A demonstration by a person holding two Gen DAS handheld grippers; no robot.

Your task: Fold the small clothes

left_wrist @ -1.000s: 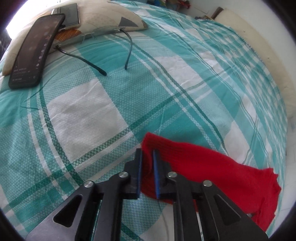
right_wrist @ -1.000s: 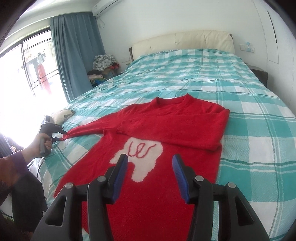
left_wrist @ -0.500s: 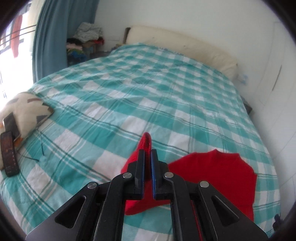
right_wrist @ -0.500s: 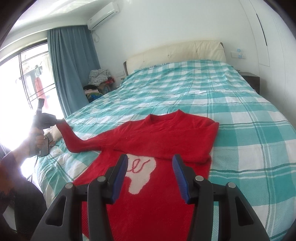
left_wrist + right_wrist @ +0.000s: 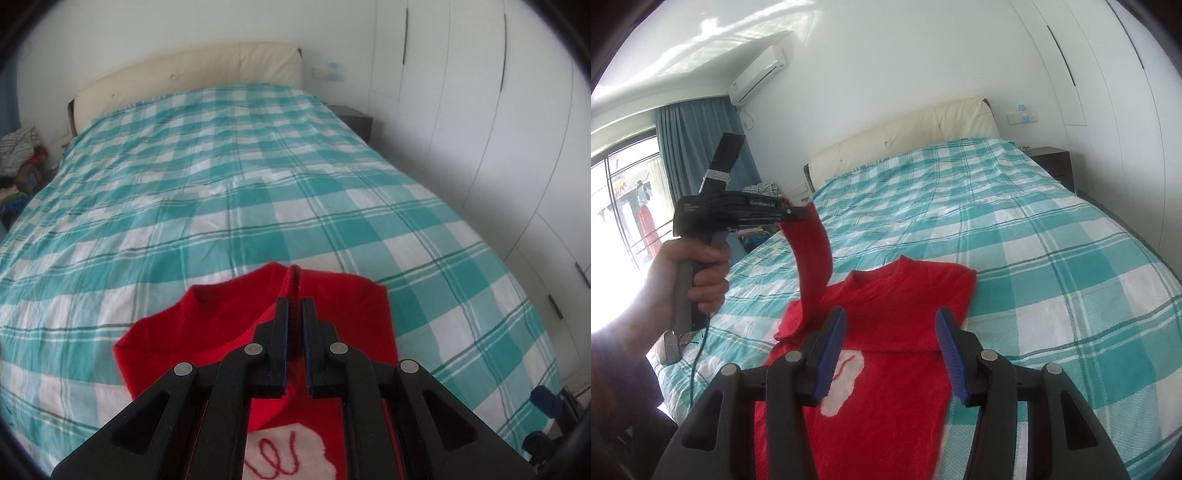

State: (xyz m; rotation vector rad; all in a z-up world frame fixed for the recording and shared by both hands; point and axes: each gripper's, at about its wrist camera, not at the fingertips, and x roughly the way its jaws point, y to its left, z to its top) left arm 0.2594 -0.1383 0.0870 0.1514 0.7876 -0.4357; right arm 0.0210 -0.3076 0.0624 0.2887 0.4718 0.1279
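A small red sweater (image 5: 897, 306) with a white tooth patch (image 5: 846, 384) lies flat on the checked bed; its right sleeve is folded across the chest. My left gripper (image 5: 293, 306) is shut on the cuff of the left sleeve (image 5: 812, 251) and holds it lifted high above the sweater's left shoulder; it also shows in the right wrist view (image 5: 798, 214). The sweater's neck (image 5: 229, 299) lies just beyond its fingers. My right gripper (image 5: 891, 325) is open and empty, hovering above the sweater's chest.
The teal and white checked bedspread (image 5: 1052, 236) stretches to a cream headboard (image 5: 905, 125). White wardrobe doors (image 5: 498, 110) line the right side. A dark bedside table (image 5: 1052, 158) stands by the headboard. Blue curtain (image 5: 698, 140) and clothes pile sit far left.
My left gripper has lifted the sleeve off the bed and swung it up and right, over the sweater's body. My right gripper has stayed open over the sweater, tilted upward.
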